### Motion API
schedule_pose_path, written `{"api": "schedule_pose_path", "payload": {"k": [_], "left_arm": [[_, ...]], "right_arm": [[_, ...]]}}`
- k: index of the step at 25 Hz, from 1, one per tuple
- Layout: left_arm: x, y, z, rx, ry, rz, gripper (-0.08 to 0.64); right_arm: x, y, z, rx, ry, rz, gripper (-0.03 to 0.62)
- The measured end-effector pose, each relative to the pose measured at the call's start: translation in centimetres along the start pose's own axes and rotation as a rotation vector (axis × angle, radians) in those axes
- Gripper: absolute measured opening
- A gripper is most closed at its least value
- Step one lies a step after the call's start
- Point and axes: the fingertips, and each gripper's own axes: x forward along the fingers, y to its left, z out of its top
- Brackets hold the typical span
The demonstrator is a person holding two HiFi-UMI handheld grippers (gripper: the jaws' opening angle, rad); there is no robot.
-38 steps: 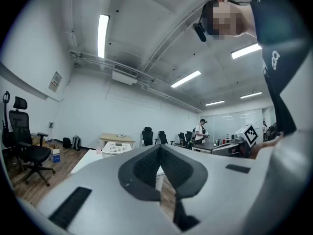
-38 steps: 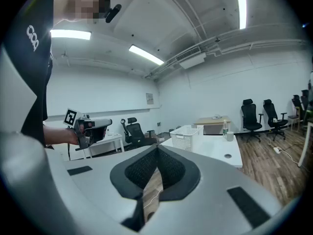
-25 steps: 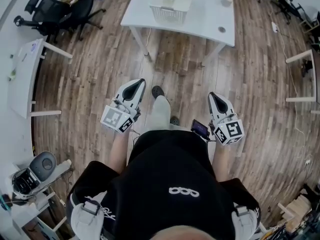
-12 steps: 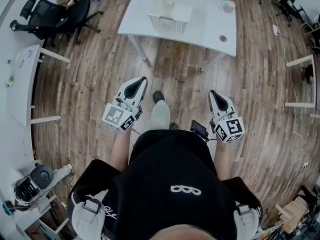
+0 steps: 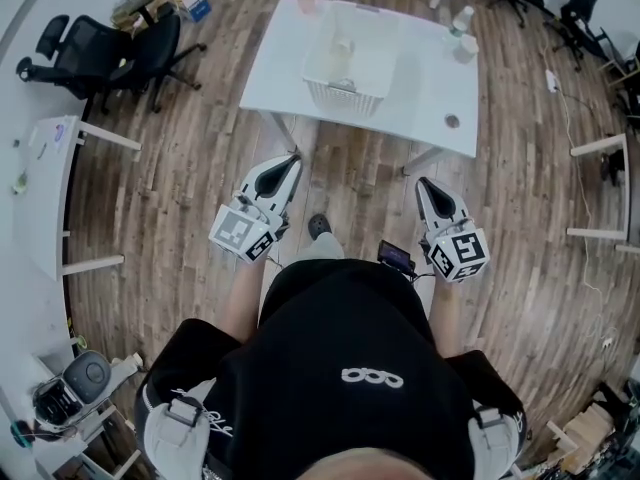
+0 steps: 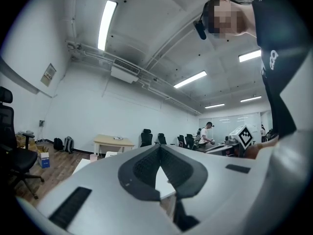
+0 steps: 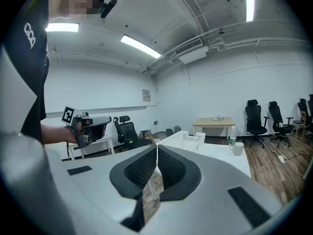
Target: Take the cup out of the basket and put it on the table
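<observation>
Over the last second the white tabletop (image 5: 285,63) slides from the top edge of the head view down toward the frame's middle. Its near edge now lies just above both gripper tips. We are walking up to it, and the reach has not begun. The left gripper (image 5: 287,166) sits left of centre and the right gripper (image 5: 427,190) right of centre, both over the wooden floor (image 5: 350,168) and well short of the basket. Each gripper's own view shows its jaws pressed together with nothing between them, so they must open before any grasp.

The basket (image 5: 345,96), white and latticed, stands on the tabletop at the upper middle of the frame. The cup (image 5: 343,46) is the pale shape inside it, toward the far wall. We judge that it stands upright, long axis vertical and mouth up, but it is too small to be sure. In the right gripper view the basket wall hides it. A bottle (image 5: 461,18) and a mug (image 5: 467,47) stand at the tabletop's upper right corner, apart from the basket. That leaves bare tabletop on either side for setting the cup down.
</observation>
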Motion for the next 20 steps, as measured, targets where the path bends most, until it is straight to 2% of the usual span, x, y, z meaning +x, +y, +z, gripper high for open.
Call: {"api": "schedule_pose_path", "payload": {"k": [5, 12, 16, 20], "left_arm": [[3.1, 3.3, 0.2, 0.004, 0.017, -0.033, 0.009], [7.5, 4.6, 0.0, -0.021, 0.036, -0.055, 0.009], [10.6, 5.1, -0.6, -0.029, 0.043, -0.028, 0.009], [14.5, 6.2, -1.1, -0.011, 0.053, 0.031, 0.009]], "right_arm": [[4.1, -1.5, 1.0, 0.009, -0.002, -0.002, 0.025], [6.5, -4.9, 1.6, 0.039, 0.012, 0.000, 0.025], [7.8, -8.3, 1.8, 0.052, 0.016, 0.027, 0.025], [10.3, -12.5, 3.2, 0.039, 0.004, 0.095, 0.025]]}}
